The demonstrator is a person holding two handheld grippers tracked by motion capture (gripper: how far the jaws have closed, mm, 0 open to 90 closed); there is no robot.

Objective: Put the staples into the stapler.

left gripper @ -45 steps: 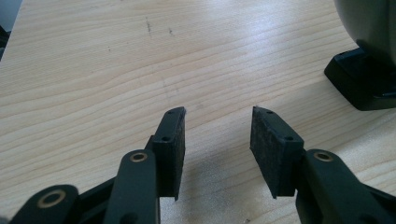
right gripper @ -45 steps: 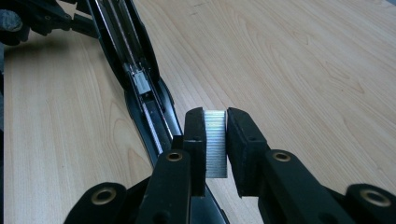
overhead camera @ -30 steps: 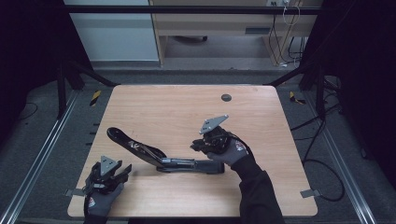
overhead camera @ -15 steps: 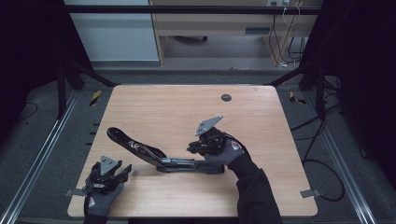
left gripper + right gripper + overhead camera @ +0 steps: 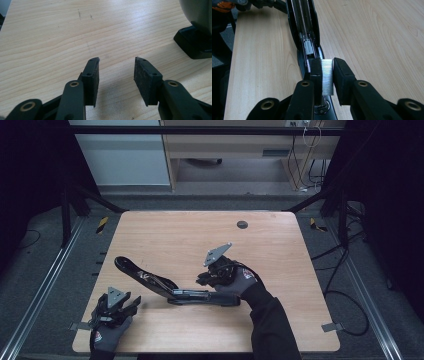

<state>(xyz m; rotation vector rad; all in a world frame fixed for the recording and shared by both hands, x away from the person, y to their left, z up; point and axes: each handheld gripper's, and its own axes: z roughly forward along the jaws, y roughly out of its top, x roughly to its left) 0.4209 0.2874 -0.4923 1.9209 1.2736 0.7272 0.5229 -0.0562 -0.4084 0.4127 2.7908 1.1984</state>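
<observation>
I see the light wooden table (image 5: pixel 165 235) evenly lit from overhead, while the room around it sinks into darkness. Beneath my left gripper's black jaws a soft shadow falls on the table, and the near parts blur.

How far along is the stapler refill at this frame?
Done: the stapler lies opened on the table, its channel exposed. In hand: the right gripper is shut on a strip of staples, held over the channel's near end. Left: the strip is not yet seated and the top is still up. The left gripper rests open with nothing between its jaws.
</observation>
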